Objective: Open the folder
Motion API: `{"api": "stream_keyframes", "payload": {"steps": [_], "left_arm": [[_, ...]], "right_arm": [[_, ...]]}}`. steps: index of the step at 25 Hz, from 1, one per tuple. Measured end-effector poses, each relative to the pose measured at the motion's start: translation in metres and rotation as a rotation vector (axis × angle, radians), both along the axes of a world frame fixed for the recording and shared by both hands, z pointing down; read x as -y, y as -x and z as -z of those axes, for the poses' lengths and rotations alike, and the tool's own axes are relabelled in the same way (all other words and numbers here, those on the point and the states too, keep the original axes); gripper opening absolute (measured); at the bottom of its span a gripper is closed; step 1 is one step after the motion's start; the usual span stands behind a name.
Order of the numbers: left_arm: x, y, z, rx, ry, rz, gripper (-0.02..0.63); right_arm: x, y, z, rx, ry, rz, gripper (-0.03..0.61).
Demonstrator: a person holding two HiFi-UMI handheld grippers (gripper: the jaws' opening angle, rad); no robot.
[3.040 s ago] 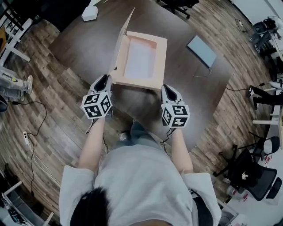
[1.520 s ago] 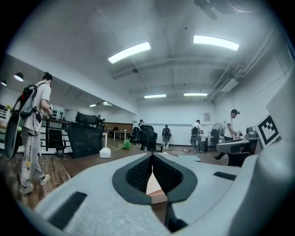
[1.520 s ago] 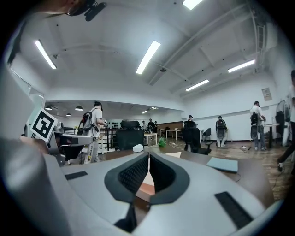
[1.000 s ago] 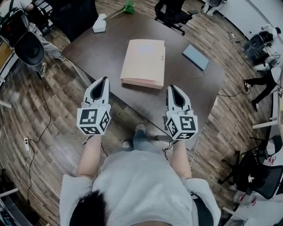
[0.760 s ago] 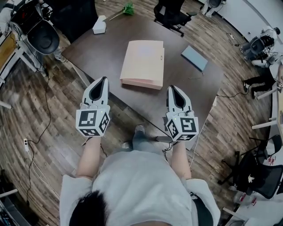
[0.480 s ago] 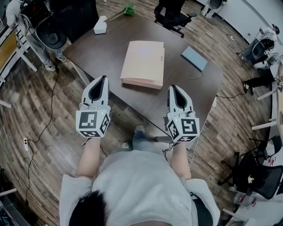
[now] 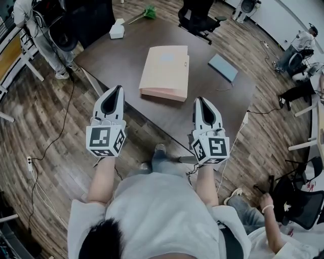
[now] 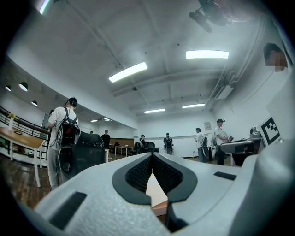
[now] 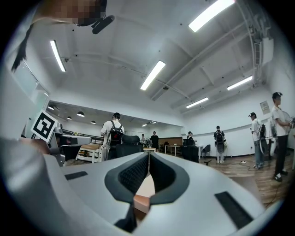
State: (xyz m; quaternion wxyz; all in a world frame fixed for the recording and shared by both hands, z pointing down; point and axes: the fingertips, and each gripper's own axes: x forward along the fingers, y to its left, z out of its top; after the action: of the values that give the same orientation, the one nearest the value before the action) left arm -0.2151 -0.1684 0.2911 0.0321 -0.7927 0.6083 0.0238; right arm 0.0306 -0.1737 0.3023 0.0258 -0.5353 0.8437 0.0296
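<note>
1. The fingers (image 8: 138, 175) of the left gripper (image 7: 118, 89) are closed tip to tip and grip nothing. A teardrop gap is left behind the meeting tips, and a strip of the pale folder (image 8: 156, 192) shows through it.
2. The fingers (image 9: 132, 178) of the right gripper (image 7: 197, 99) are closed at the tips in the same way and are empty. The edge of the folder shows through the gap behind them.
3. The two grippers are held side by side, well apart from each other, at the near edge of the worktop (image 7: 116, 60). Both point toward the folder and neither touches it. Each carries its marker cube at the rear, next to the person's forearm.
4. The folder lies flat and shut on the dark worktop, just beyond the gripper tips and between the lines along which they point. Its thick edge faces the person.
5. A flat grey pad (image 7: 223, 67) lies on the worktop to the right of the folder, apart from it.
6. A small white box (image 7: 117, 30) sits near the far left corner of the worktop. A green item (image 7: 148, 11) lies at the far edge; what it is cannot be told.
7. A black office chair (image 7: 200, 17) stands beyond the far edge, on the wooden floor (image 7: 45, 126).
8. A bystander with a backpack (image 7: 38, 20) stands at the upper left, and another person's hand (image 7: 264, 205) reaches in at the lower right.
</note>
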Motion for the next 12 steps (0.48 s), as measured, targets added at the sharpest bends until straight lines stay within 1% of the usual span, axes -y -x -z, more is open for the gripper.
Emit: {"api": "stream_keyframes", "payload": {"steps": [12], "left_arm": [[-0.0044,0.0023,0.0022,-0.006,-0.006,-0.005,0.011]], "right_arm": [[-0.0066,0.0036,0.0058,-0.002,-0.012,-0.006,0.014]]}}
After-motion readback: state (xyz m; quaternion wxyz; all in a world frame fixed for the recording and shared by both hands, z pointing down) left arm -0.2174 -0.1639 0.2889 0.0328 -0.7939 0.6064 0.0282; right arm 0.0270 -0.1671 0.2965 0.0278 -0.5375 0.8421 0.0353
